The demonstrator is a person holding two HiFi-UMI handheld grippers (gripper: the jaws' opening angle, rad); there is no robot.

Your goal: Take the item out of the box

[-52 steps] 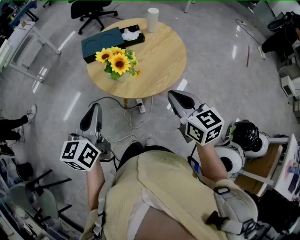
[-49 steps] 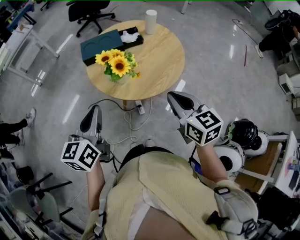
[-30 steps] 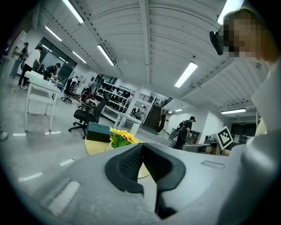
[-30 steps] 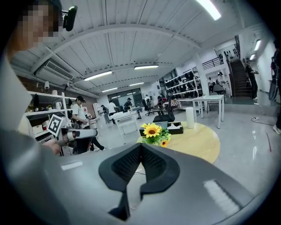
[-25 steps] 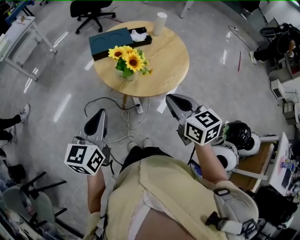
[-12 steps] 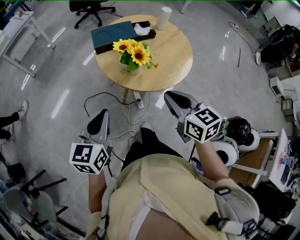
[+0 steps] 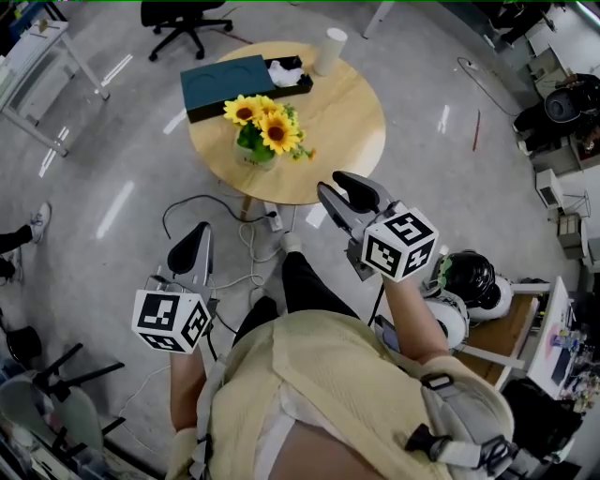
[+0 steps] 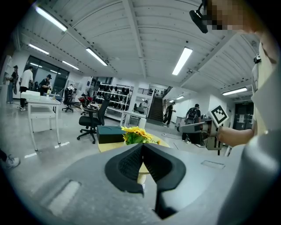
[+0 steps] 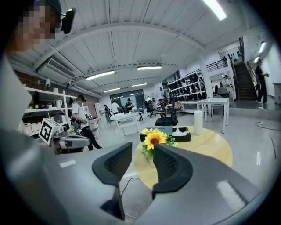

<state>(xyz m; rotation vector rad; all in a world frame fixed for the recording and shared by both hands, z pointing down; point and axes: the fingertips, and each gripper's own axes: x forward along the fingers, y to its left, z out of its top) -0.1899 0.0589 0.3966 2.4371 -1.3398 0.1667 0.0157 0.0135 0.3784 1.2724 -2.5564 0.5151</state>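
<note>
A dark teal box (image 7: 236,82) lies at the far side of a round wooden table (image 7: 342,122). Its black open part holds a white item (image 7: 283,68). The box (image 9: 174,131) and the white item (image 9: 180,130) show behind the sunflowers in the right gripper view. My right gripper (image 7: 336,191) hovers off the table's near edge. Its jaws are opening and nothing is between them (image 9: 142,154). My left gripper (image 7: 197,240) hangs lower left over the floor, shut and empty (image 8: 142,148). The box (image 8: 109,134) appears far ahead of it.
A vase of sunflowers (image 7: 265,127) stands mid-table between me and the box. A white cylinder (image 7: 330,49) stands right of the box. Cables and a power strip (image 7: 274,220) lie under the table. An office chair (image 7: 183,14) and a white desk (image 7: 37,52) stand beyond.
The person has stepped closer to the table, one leg forward. The right gripper has moved up towards the table edge and its jaws have parted. The left gripper stays shut.
</note>
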